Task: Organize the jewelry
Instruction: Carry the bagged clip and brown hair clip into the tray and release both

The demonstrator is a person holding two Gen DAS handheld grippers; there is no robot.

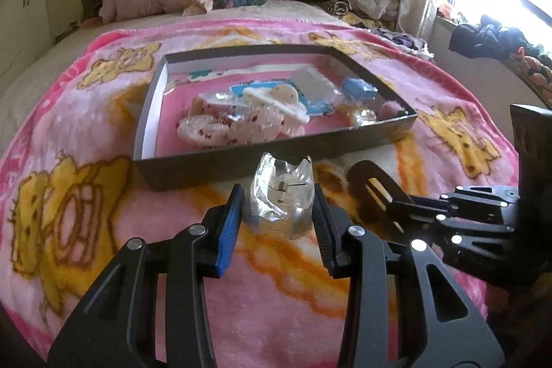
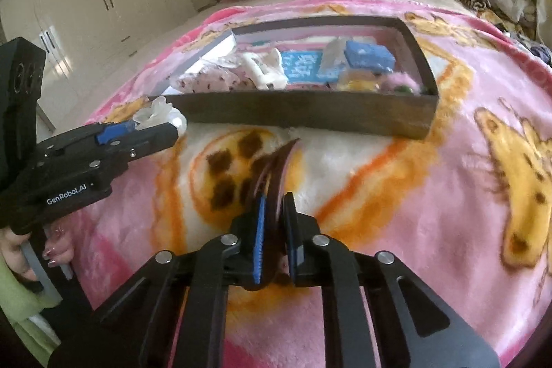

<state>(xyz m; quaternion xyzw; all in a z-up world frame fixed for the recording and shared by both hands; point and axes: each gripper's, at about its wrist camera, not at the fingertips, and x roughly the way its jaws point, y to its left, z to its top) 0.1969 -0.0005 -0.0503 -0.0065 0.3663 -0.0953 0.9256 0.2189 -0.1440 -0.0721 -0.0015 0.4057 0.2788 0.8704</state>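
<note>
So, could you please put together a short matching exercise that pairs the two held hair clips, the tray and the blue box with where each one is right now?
Things:
1. clear claw clip
2. dark hair clip
3. tray
4. blue box

Places:
A. on the pink blanket
B. in the left gripper
C. inside the tray
D. in the right gripper

Pairs: 1-B, 2-D, 3-A, 4-C

Two hand-held grippers, one tray.
</note>
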